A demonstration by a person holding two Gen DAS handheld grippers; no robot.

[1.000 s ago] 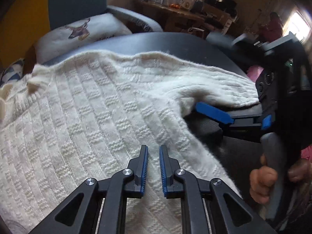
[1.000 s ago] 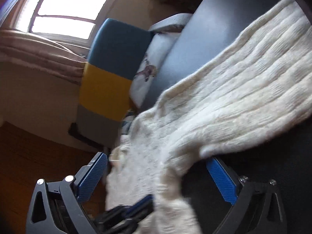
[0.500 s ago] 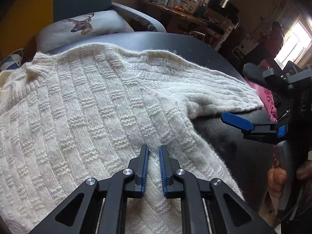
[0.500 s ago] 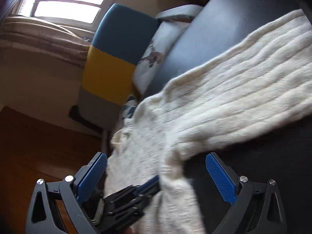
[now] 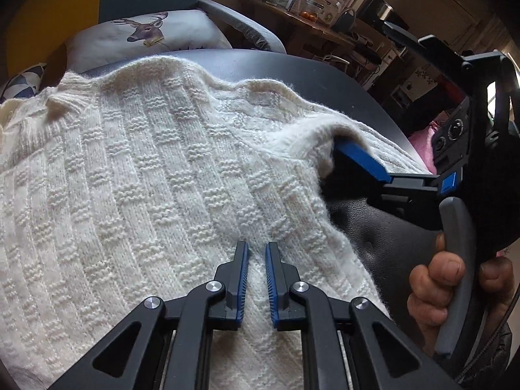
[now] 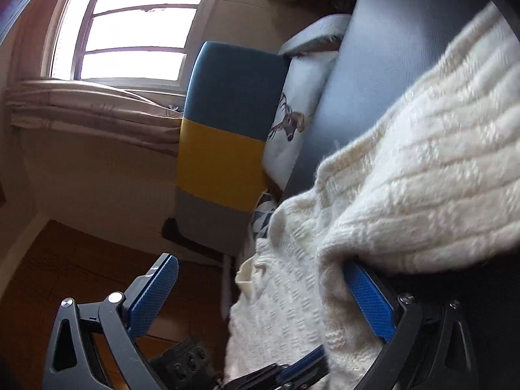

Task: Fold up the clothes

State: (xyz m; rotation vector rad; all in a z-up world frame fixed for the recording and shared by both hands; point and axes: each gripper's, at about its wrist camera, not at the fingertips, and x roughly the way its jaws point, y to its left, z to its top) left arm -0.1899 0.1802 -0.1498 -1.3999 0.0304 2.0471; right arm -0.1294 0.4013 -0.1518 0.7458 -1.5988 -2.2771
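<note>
A cream knit sweater (image 5: 162, 178) lies spread on a dark table (image 5: 292, 68). My left gripper (image 5: 256, 250) rests on its body, the jaws down to a narrow gap with knit in it. In the left wrist view one blue finger (image 5: 360, 162) of the right gripper is tucked under the raised edge of the sleeve (image 5: 312, 136). My right gripper (image 6: 260, 292) is wide open, with the sleeve (image 6: 422, 178) draped over its right finger (image 6: 367, 295). Its left finger (image 6: 152, 295) hangs free over the floor. The left gripper's blue pad (image 6: 302, 362) shows at the sweater's lower edge.
Beyond the table's far edge stands a blue and yellow armchair (image 6: 227, 123) with a deer cushion (image 5: 146, 35). A cluttered wooden sideboard (image 5: 308, 16) is at the back. A person's hand (image 5: 435, 279) grips the right gripper's handle. Bare dark tabletop (image 5: 390, 237) lies right of the sweater.
The right gripper, which had drawn back off the sleeve half a second ago, has pushed in again and lifted the sleeve's edge on one finger. The left gripper has stayed put.
</note>
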